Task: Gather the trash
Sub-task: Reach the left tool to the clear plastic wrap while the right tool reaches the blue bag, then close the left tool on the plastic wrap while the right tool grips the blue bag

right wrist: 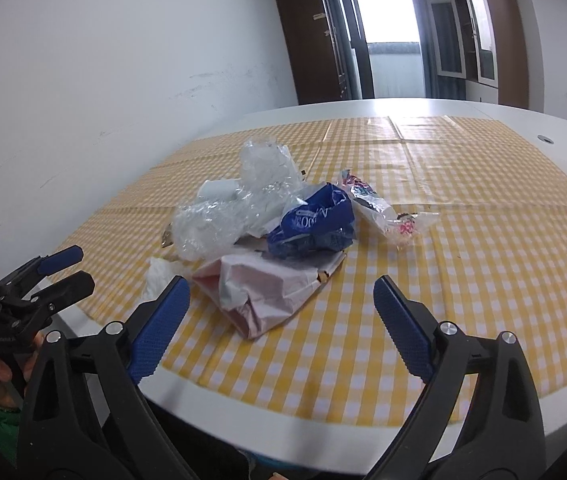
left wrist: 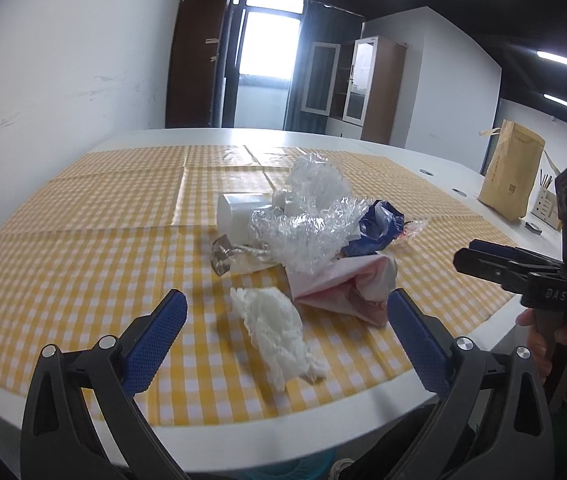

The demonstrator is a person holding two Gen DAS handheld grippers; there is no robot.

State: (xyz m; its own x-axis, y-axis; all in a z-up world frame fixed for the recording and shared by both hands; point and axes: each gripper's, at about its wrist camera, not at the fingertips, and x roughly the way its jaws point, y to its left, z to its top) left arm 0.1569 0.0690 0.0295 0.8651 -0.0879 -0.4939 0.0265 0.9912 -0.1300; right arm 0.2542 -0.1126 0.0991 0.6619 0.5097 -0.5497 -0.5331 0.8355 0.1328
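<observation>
Trash pile (left wrist: 307,232) is lying at the middle of the yellow checked tablecloth (left wrist: 83,248): crumpled clear plastic wrap (right wrist: 227,216), a blue bag (right wrist: 313,226), pink paper (right wrist: 263,292) and a white tissue (left wrist: 279,334) nearest the table edge. The left gripper (left wrist: 287,316) is hovering wide open and empty, straddling the tissue. The right gripper (right wrist: 281,300) is hovering equally open and empty, facing the pink paper.

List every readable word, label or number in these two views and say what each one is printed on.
"DAS": raised letters on the black body of the right gripper, cut off after that.
Crumpled blue plastic bag: white lettering, creased and not legible.
Brown paper bag: dark print and a square code, too small to read.
Clear printed snack wrapper: pattern only, unreadable.
</observation>
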